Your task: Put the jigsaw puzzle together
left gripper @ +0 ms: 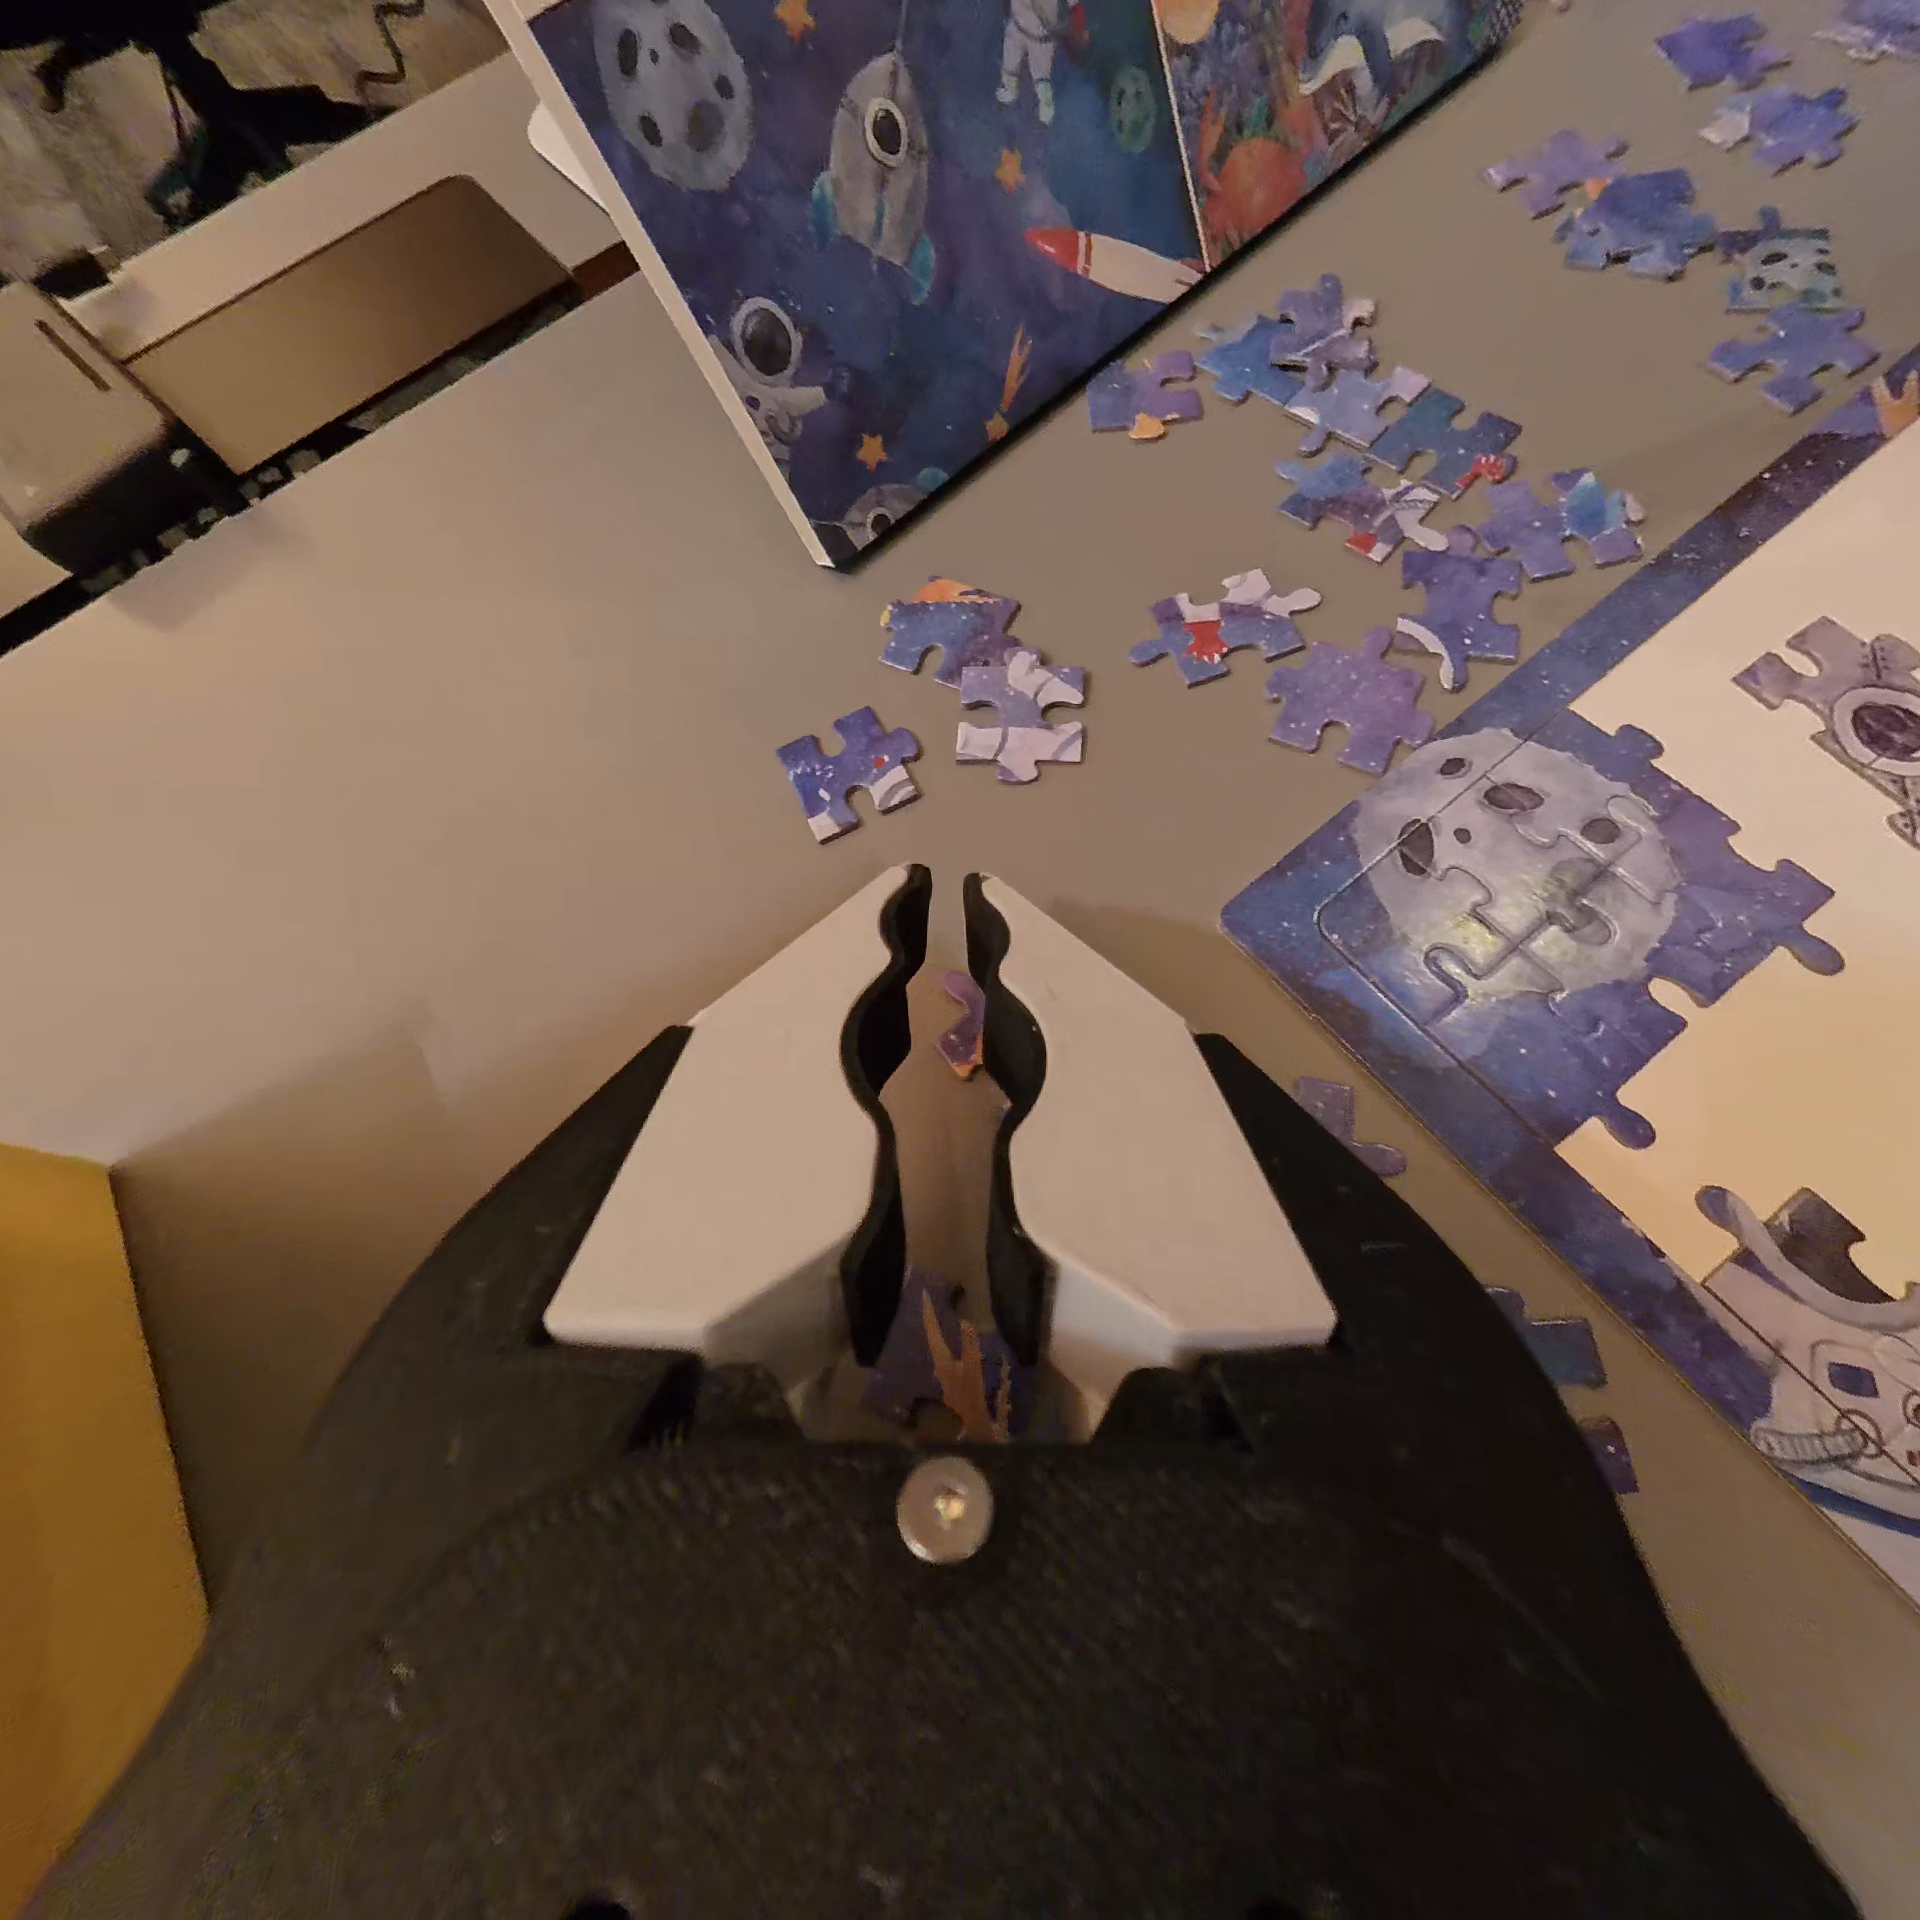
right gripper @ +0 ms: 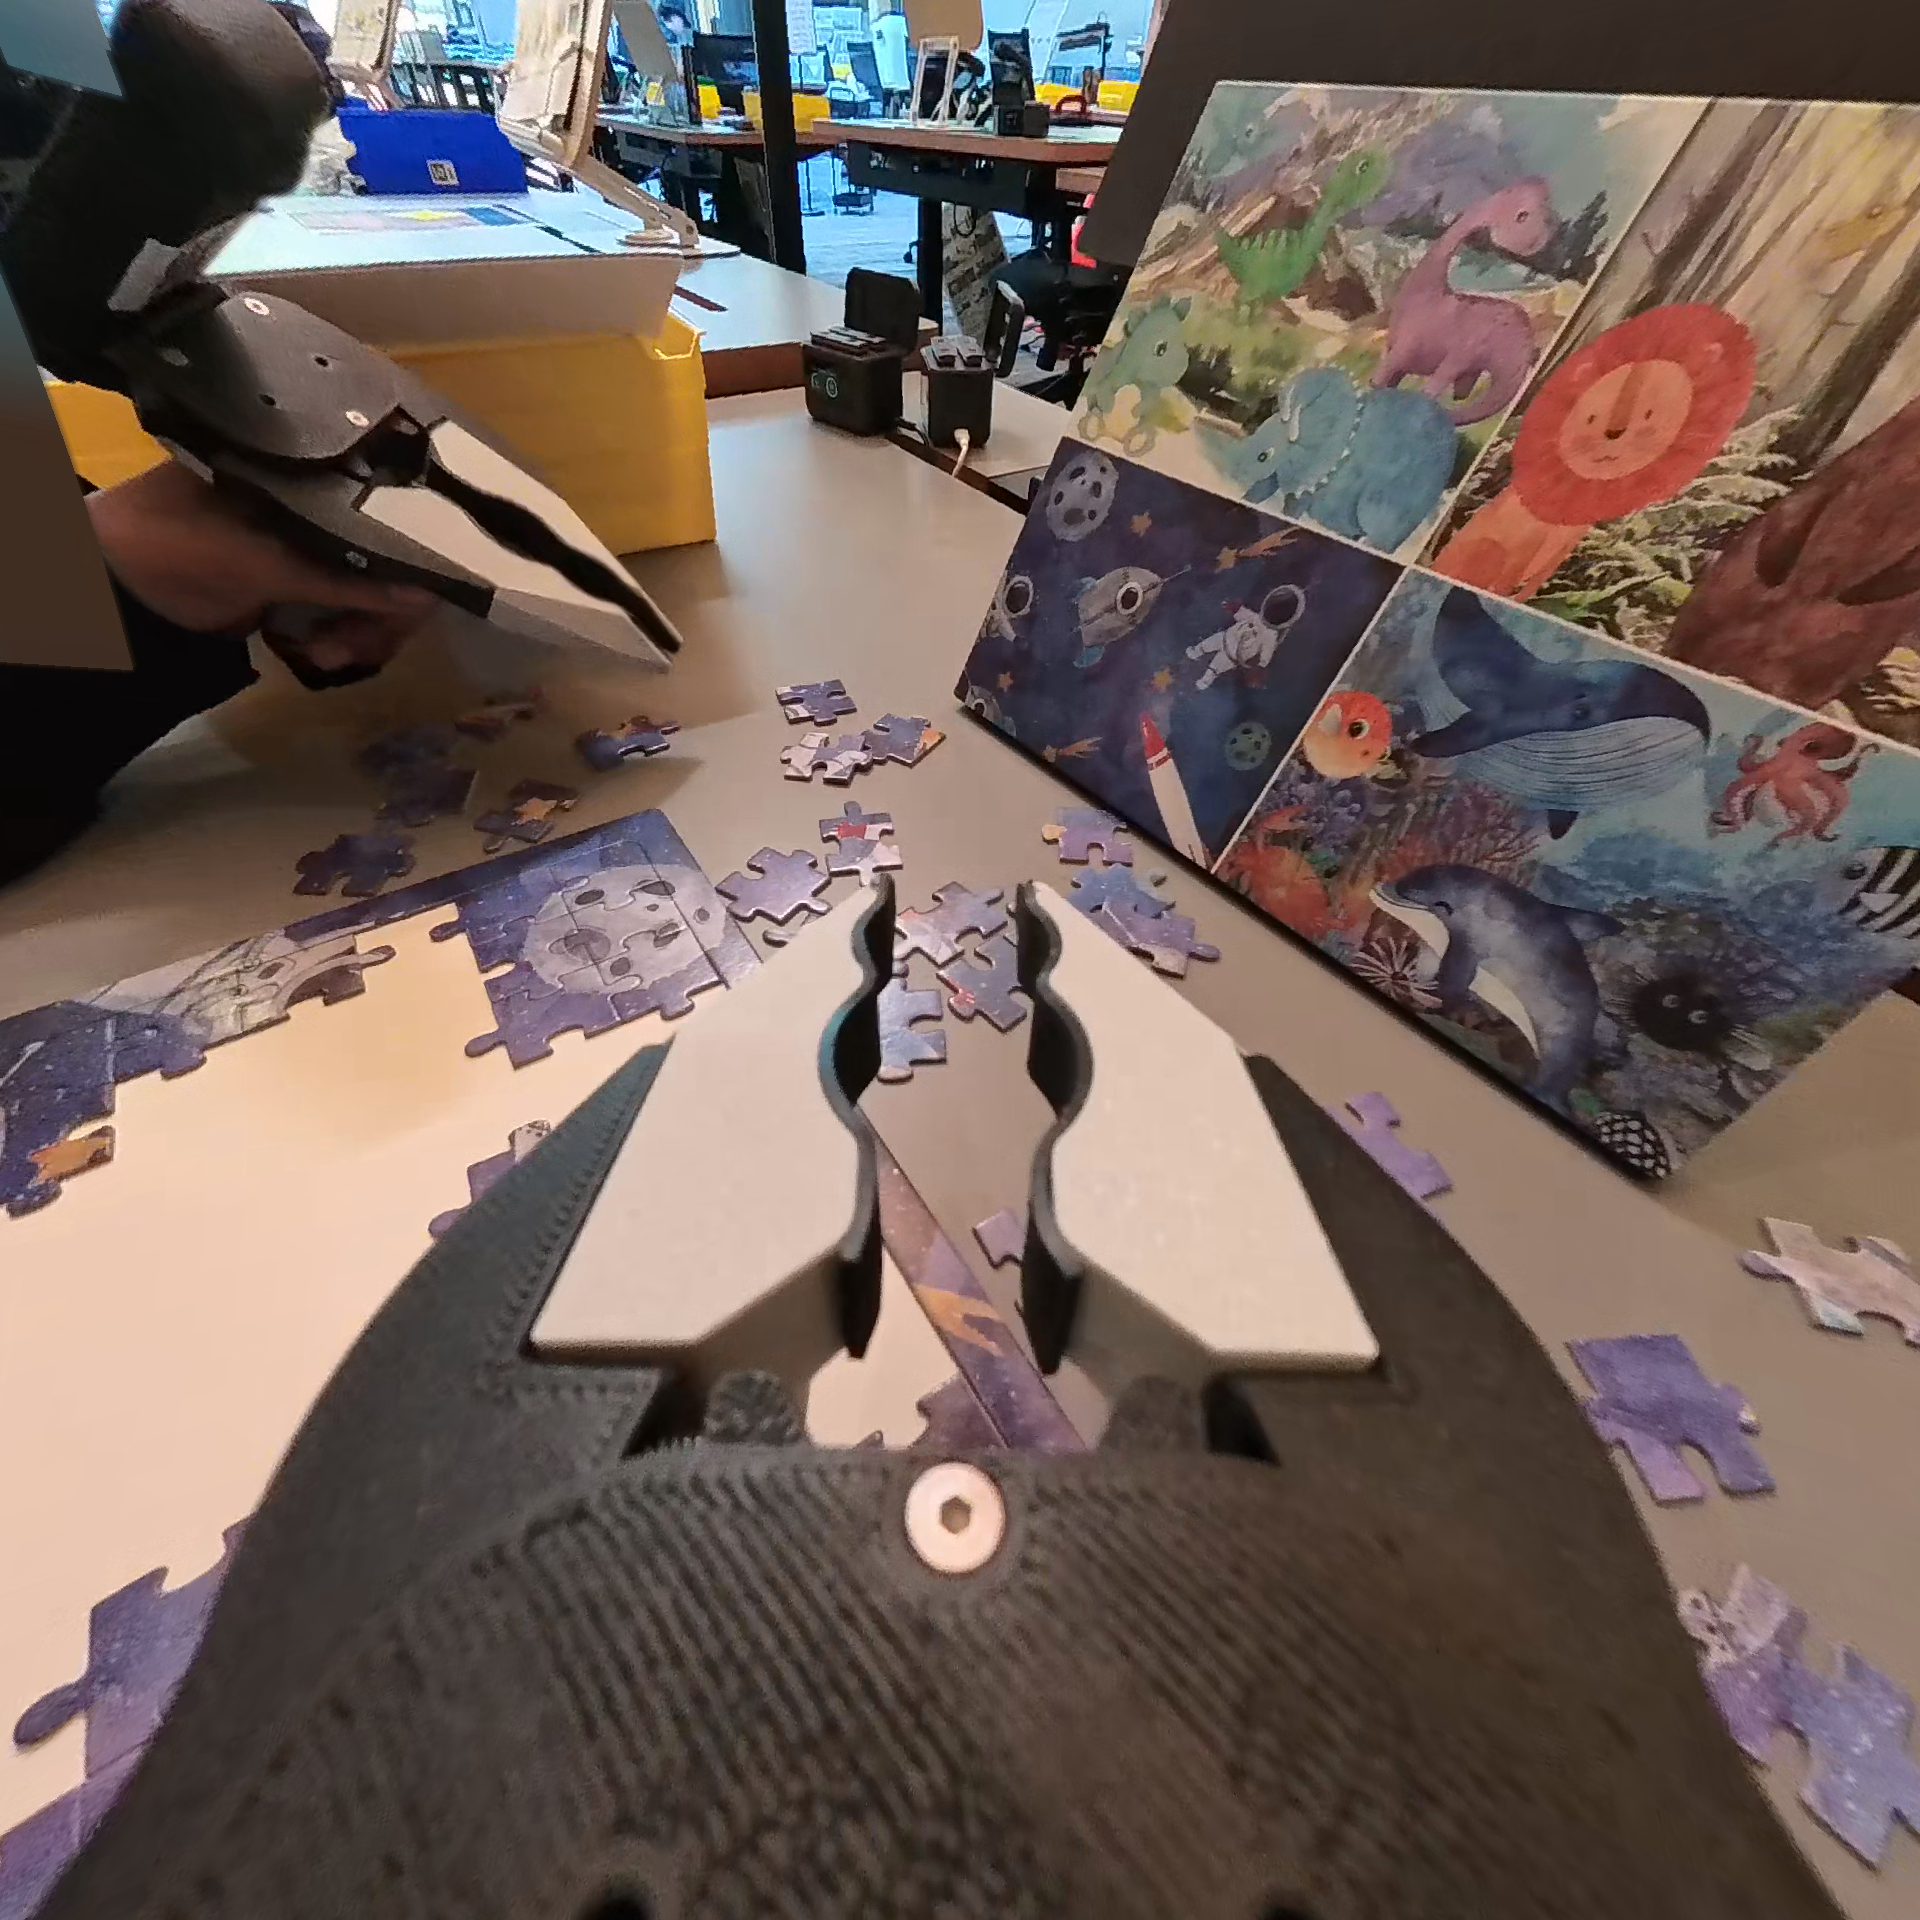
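Jaws on my right gripper (right gripper: 956, 914) stand apart, gripping nothing; my left gripper (left gripper: 945, 883) leaves a slit. Picture board (left gripper: 831, 312) leans upright, facing me; puzzle tray (left gripper: 1714, 1039) lies flat on the bench (left gripper: 416, 831). Loose pieces (right gripper: 956, 935) lie under the right gripper, and a purple piece (left gripper: 961, 1023) shows through the left slit, seemingly ungripped.

The left gripper (right gripper: 665, 644) is held in a hand (right gripper: 260, 582), raised and angled downward, its fingers nearly together with a thin slit between. The right gripper (right gripper: 954, 899) points forward, fingers apart and bare.
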`<state>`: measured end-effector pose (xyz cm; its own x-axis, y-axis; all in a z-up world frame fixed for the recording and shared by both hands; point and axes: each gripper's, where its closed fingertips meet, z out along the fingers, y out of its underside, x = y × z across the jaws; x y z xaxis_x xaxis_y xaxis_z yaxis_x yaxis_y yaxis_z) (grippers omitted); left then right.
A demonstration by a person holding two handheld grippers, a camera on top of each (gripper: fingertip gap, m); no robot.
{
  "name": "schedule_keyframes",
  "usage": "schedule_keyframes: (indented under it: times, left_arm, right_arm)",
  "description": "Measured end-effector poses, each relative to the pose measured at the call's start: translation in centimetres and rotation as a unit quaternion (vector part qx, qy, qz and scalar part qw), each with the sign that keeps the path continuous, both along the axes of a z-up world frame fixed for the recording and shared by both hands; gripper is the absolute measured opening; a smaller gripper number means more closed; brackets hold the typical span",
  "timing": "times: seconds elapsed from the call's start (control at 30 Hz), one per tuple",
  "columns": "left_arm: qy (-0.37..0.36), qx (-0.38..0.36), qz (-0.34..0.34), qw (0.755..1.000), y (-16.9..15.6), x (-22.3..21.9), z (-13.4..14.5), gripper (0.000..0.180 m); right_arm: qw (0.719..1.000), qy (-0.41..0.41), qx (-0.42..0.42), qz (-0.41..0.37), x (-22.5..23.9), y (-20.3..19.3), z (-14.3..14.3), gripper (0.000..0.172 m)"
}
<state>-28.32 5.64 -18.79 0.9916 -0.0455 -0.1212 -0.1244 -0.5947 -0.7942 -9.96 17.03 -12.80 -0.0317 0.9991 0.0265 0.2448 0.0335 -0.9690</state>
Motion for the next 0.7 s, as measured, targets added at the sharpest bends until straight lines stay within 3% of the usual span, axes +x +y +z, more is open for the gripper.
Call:
schedule_keyframes:
  times: [0.7]
  left_arm:
    - [0.071, -0.018, 0.034, 0.997, -0.3, -1.5, -0.5, 0.002]
  right_arm:
    - [1.000, -0.004, 0.009, 0.001, 0.0, 0.0, -0.2, 0.016]
